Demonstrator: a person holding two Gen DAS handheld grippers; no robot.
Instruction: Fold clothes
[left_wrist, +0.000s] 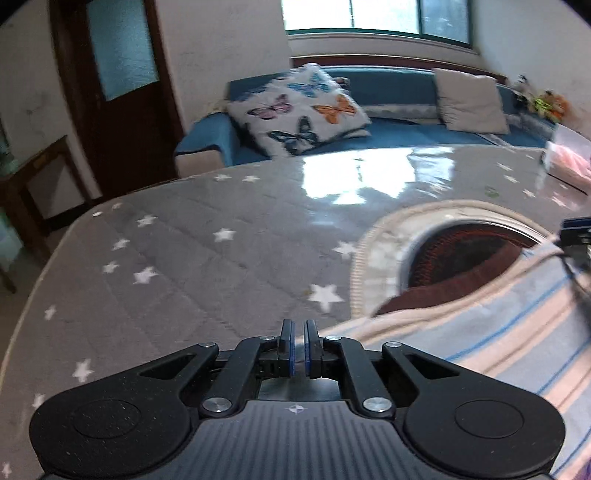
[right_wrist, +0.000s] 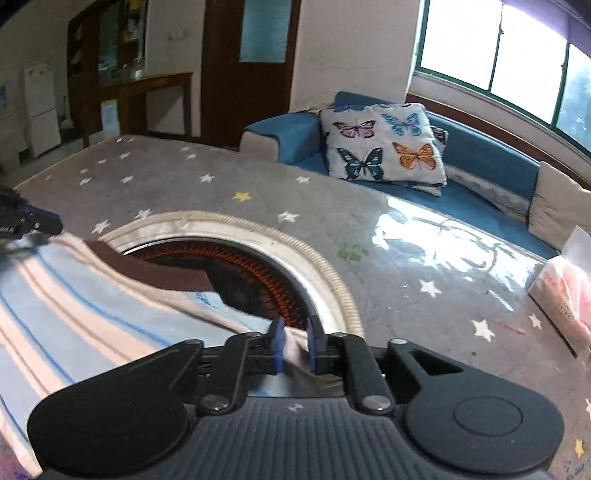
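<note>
Grey starred tabletop (left_wrist: 177, 258), striped garment (right_wrist: 74, 295) at near edge

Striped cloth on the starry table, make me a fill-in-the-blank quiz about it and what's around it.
1. The cloth has pink and ____ stripes.
2. The table cover is grey with white ____.
3. The cushion on the blue sofa is printed with ____.
4. The cloth's edge lies partly over a round ____ set in the table.

Missing words: blue; stars; butterflies; heater
</note>
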